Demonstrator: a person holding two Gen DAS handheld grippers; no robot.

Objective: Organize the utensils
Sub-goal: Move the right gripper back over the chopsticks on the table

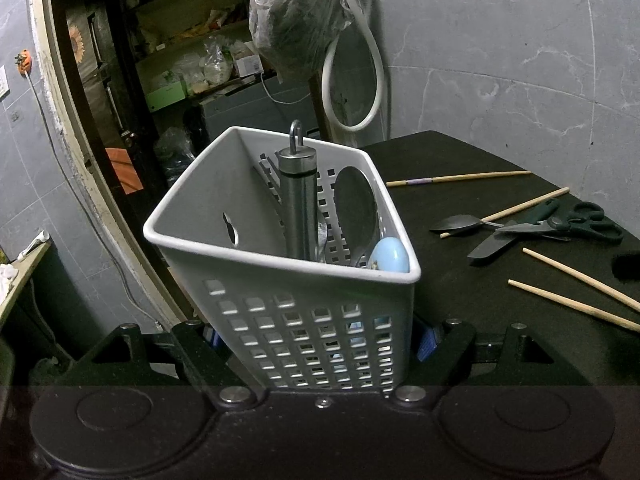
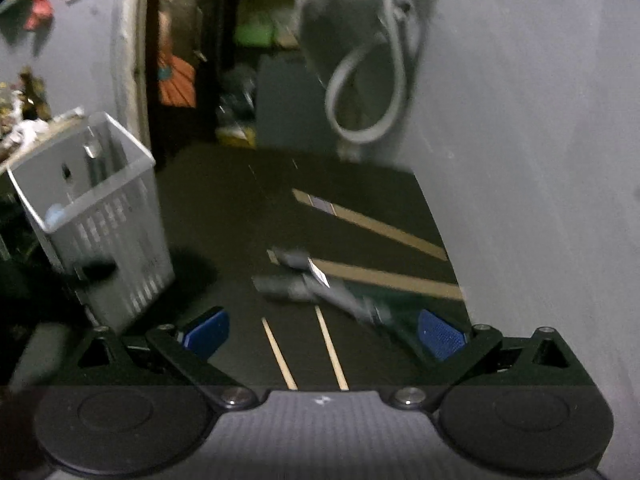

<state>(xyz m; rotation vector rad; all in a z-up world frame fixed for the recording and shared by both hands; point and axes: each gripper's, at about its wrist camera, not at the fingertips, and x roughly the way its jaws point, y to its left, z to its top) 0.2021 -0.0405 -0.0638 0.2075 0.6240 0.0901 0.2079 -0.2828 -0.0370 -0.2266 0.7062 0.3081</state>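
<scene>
A white perforated utensil basket (image 1: 288, 332) sits at the left of the black table and is gripped between the fingers of my left gripper (image 1: 316, 340). It holds a steel cylindrical handle (image 1: 298, 204), a metal spoon (image 1: 356, 204) and a light blue utensil end (image 1: 390, 261). Loose on the table lie several wooden chopsticks (image 1: 460, 178), a spoon (image 1: 460, 223), a knife (image 1: 490, 246) and green-handled scissors (image 1: 572, 222). My right gripper (image 2: 324, 334) is open and empty, above two chopsticks (image 2: 330, 348), with the scissors (image 2: 340, 292) just ahead. The basket also shows at left in the right wrist view (image 2: 100, 216).
The black table (image 1: 460, 292) ends at a grey marbled wall on the right. A plastic bag (image 1: 296, 20) and a white hose loop (image 1: 352, 76) hang behind the table. A doorway with cluttered shelves lies behind the basket.
</scene>
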